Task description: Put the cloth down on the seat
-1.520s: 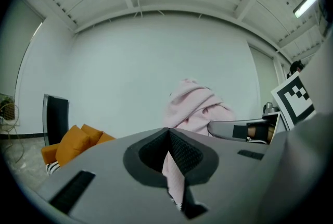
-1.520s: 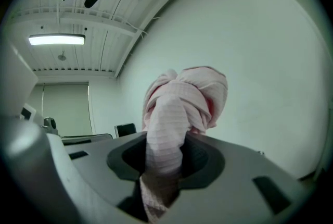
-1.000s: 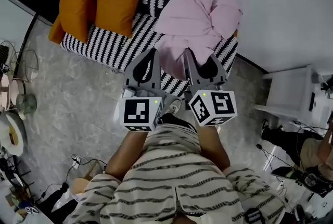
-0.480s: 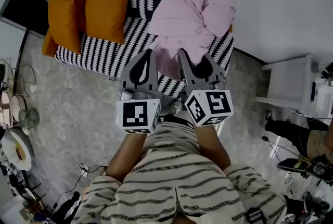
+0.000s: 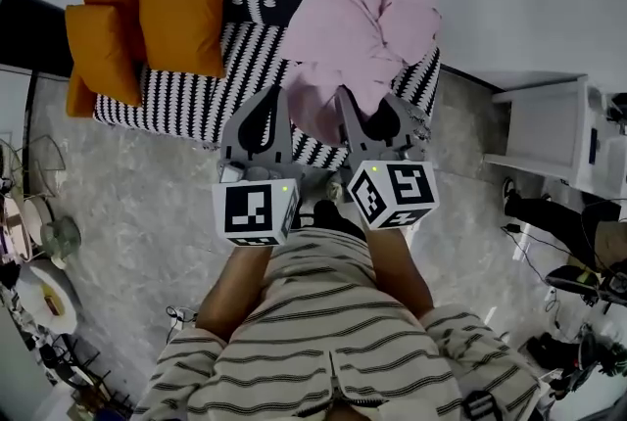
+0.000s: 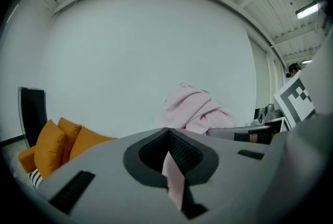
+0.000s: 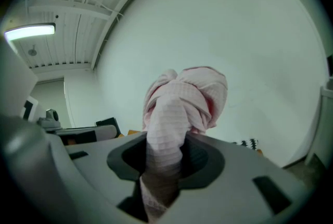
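Observation:
A crumpled pink cloth (image 5: 358, 32) lies heaped over the right end of the black-and-white striped sofa seat (image 5: 196, 86). Its lower edge hangs toward me between the two grippers. My left gripper (image 5: 276, 101) is shut on a thin fold of the cloth (image 6: 195, 111), which shows as a narrow pink strip between its jaws. My right gripper (image 5: 345, 98) is shut on a thick bunch of the cloth (image 7: 182, 98) that fills its jaws. Both grippers sit side by side over the seat's front edge.
Orange cushions (image 5: 181, 13) are stacked at the sofa's left end. A white cabinet (image 5: 549, 130) stands to the right, and a person (image 5: 588, 262) sits beyond it. A dark panel (image 5: 29, 27), dishes and cables lie on the marble floor at the left.
The head view has swung, so the sofa and cushions now sit further left and higher in it. Both grippers keep their hold on the cloth and have barely moved.

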A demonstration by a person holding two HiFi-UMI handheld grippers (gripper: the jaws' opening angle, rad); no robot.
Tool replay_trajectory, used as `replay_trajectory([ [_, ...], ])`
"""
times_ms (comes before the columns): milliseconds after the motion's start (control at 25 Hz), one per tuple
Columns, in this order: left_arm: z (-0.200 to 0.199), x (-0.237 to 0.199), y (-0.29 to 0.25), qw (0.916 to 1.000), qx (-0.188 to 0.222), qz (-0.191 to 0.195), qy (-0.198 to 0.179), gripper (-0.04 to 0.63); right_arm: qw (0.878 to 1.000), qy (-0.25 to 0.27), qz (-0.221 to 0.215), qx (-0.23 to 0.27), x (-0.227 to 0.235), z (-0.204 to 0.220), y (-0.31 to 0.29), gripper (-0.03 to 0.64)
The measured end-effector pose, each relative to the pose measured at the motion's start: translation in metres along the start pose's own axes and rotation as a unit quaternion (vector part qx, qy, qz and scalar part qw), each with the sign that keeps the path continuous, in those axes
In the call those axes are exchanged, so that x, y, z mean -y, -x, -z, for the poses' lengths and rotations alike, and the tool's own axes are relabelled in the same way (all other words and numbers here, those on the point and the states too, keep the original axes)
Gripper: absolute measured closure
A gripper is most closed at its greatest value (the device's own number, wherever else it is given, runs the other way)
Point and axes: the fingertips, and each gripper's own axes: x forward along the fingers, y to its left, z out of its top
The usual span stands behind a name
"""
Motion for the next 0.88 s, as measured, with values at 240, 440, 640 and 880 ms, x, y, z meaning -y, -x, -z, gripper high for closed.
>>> replay_trajectory([
  [240,0.023,-0.01,-0.015,0.9995,-0.026,0.017,0.009,0.592,0.999,-0.007,0.023,-0.021,0.013,0.02,-0.016,0.46],
  [440,0.042,-0.011,-0.022,0.9982,-0.048,0.033,0.015,0.592,0.998,-0.011,0.038,-0.04,0.019,0.039,-0.022,0.46],
  [640,0.063,-0.01,-0.03,0.9963,-0.07,0.044,0.02,0.592,0.997,-0.015,0.05,-0.06,0.027,0.06,-0.025,0.46],
  [880,0.094,-0.01,-0.033,0.9929,-0.101,0.055,0.03,0.592,0.994,-0.024,0.066,-0.085,0.039,0.09,-0.028,0.46],
])
